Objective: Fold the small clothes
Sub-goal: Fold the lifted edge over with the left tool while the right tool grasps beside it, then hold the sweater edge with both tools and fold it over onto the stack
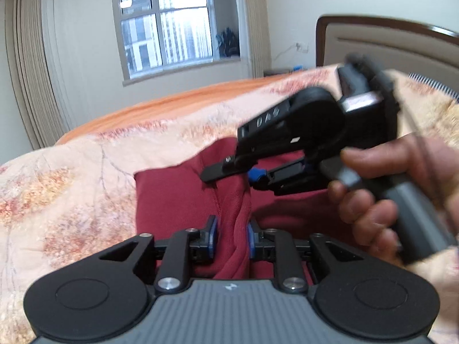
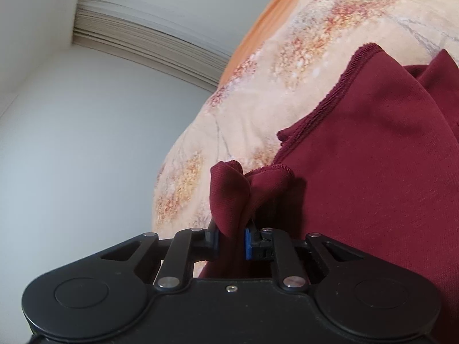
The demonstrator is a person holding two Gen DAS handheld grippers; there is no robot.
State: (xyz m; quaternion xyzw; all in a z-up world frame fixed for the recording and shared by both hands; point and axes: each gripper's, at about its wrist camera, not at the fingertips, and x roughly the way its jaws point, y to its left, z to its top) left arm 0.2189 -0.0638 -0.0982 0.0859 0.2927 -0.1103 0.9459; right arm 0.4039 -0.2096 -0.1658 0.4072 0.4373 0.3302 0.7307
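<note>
- Blue-padded fingers of the left gripper (image 1: 231,239) are closed on a bunched ridge of the maroon garment (image 1: 183,200).
- Right gripper (image 2: 231,240) likewise pinches a hemmed edge of it.
- Garment lies partly lifted on the floral bedspread (image 1: 71,189); folding appears begun, not finished.
- Headboard (image 1: 387,43) and window (image 1: 169,25) stand well clear; nothing obstructs.
</note>
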